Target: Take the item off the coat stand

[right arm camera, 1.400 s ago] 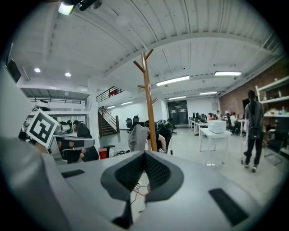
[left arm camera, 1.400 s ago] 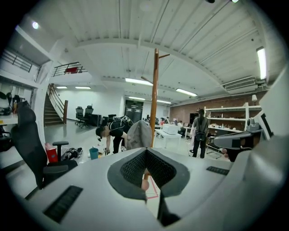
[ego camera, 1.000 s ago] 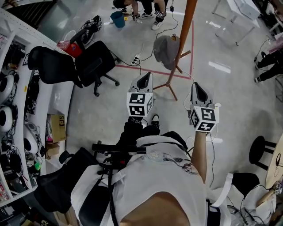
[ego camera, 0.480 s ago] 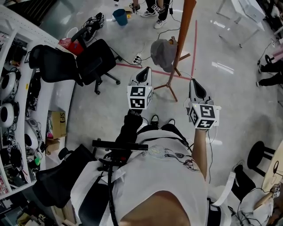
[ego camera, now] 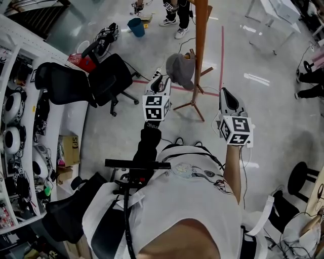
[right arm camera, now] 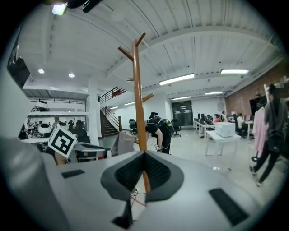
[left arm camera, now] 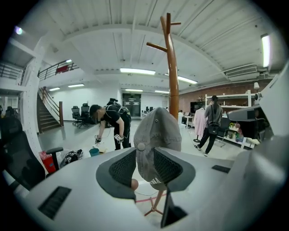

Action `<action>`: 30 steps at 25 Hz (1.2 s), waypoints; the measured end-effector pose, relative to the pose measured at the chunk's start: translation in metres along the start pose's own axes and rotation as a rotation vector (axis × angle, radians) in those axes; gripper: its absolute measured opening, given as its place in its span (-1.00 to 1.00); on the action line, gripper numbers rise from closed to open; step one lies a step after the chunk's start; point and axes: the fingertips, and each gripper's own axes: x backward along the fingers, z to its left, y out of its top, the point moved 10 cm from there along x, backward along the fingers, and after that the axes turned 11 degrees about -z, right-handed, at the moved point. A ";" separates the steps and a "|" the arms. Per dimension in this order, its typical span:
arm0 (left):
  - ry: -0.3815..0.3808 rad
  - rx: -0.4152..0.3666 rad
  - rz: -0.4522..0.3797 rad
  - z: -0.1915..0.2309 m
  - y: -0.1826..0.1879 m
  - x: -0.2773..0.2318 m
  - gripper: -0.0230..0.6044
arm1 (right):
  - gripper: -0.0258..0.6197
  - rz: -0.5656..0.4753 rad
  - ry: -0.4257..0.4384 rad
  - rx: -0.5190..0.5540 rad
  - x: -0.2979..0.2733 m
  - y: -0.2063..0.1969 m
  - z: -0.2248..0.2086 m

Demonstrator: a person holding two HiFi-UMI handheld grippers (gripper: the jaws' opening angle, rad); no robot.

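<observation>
A grey cap (ego camera: 179, 68) hangs on a peg low on the wooden coat stand (ego camera: 201, 40). My left gripper (ego camera: 157, 80) reaches up to it from the left. In the left gripper view the cap (left arm camera: 158, 135) hangs just ahead, in line with the gap of the left gripper (left arm camera: 145, 158). Its jaws have just been opening and stand open, and the pads do not press on the cap. My right gripper (ego camera: 227, 93) is right of the stand, jaws together and empty. In the right gripper view the right gripper (right arm camera: 144, 155) faces the pole (right arm camera: 139, 103), with the cap (right arm camera: 121, 143) to its left.
Two black office chairs (ego camera: 109, 73) stand left of the stand, beside white shelves (ego camera: 20, 126). A person (ego camera: 172, 10) bends near a blue bucket (ego camera: 134, 21) beyond the stand. Red tape and cables cross the floor by the stand's feet (ego camera: 191, 103). A black stool (ego camera: 298, 174) is at the right.
Both grippers have moved forward toward the coat stand. The left one has come up next to the cap.
</observation>
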 end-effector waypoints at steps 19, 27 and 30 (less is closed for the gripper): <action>-0.095 0.009 0.086 0.017 -0.010 -0.057 -0.42 | -0.90 0.036 -0.033 -0.016 -0.005 -0.011 -0.021; -0.105 0.032 0.078 0.011 -0.006 -0.047 -0.62 | -0.91 0.033 -0.048 -0.025 0.000 -0.012 -0.028; -0.099 0.063 0.061 0.010 -0.001 -0.036 -0.62 | -0.91 0.029 -0.042 -0.024 0.001 -0.012 -0.027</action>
